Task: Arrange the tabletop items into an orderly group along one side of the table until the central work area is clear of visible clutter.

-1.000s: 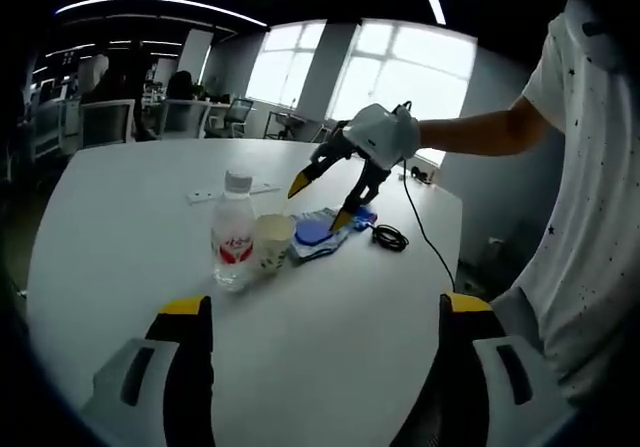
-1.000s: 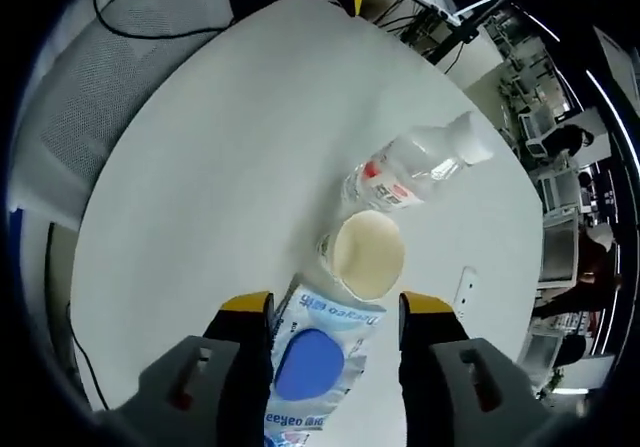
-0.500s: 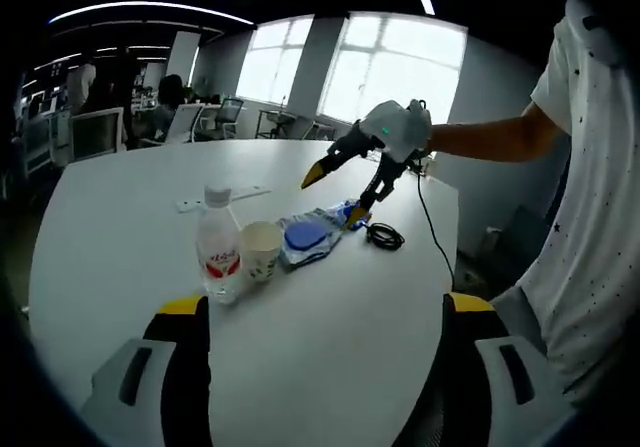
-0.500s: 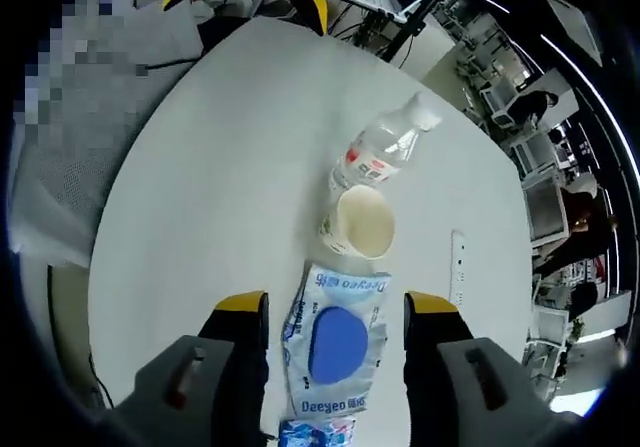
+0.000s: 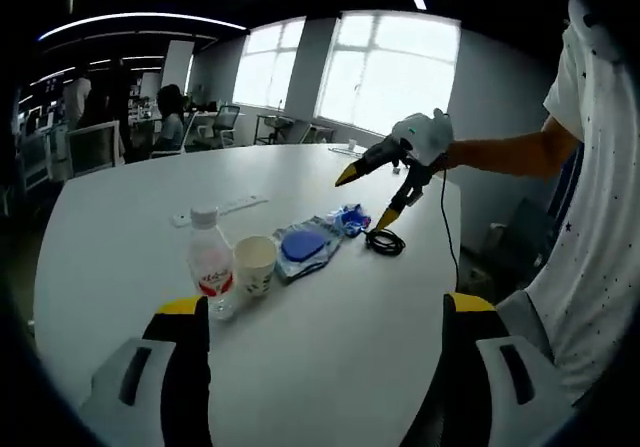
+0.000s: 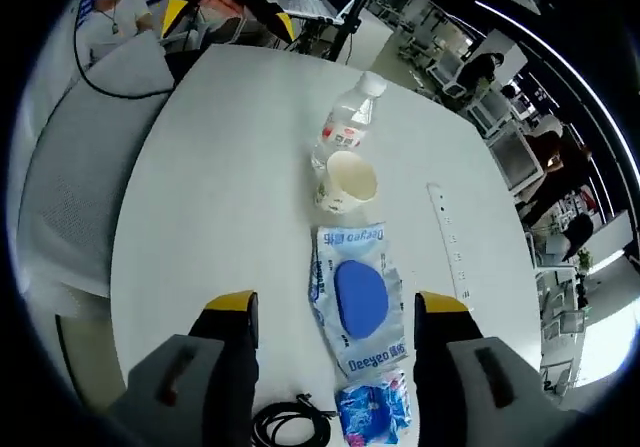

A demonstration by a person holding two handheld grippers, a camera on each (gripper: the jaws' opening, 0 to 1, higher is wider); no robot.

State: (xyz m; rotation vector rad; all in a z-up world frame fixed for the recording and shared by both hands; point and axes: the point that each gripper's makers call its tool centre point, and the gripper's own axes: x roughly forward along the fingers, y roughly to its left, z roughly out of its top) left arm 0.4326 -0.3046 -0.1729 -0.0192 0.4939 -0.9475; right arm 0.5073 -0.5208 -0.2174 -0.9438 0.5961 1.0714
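**On the counter: row formed, tidying unfinished**

Along the white counter [image 5: 120, 227], already lined up: water bottle [image 5: 210, 267] just beside paper cup [image 5: 254, 265], then wipes pack [image 5: 303, 248] with blue lid, then small blue packet [image 5: 350, 218], with coiled black cable [image 5: 384, 242] at the end. Seen again in the right gripper view: bottle [image 6: 345, 132], cup [image 6: 345, 182], pack [image 6: 358, 297], packet [image 6: 373, 412], cable [image 6: 290, 429]. Probably well along, yet still running across the middle rather than hugging one edge. Left to shift, likely: white power strip [image 6: 447, 237], lying apart from the row.

Right gripper [image 5: 378, 195] raised above the cable, fingers spread, holding nothing. Left gripper [image 5: 325, 312] low and near, fingers wide apart, empty.

Beyond: office chairs, bright windows. Nothing blocking the approach.
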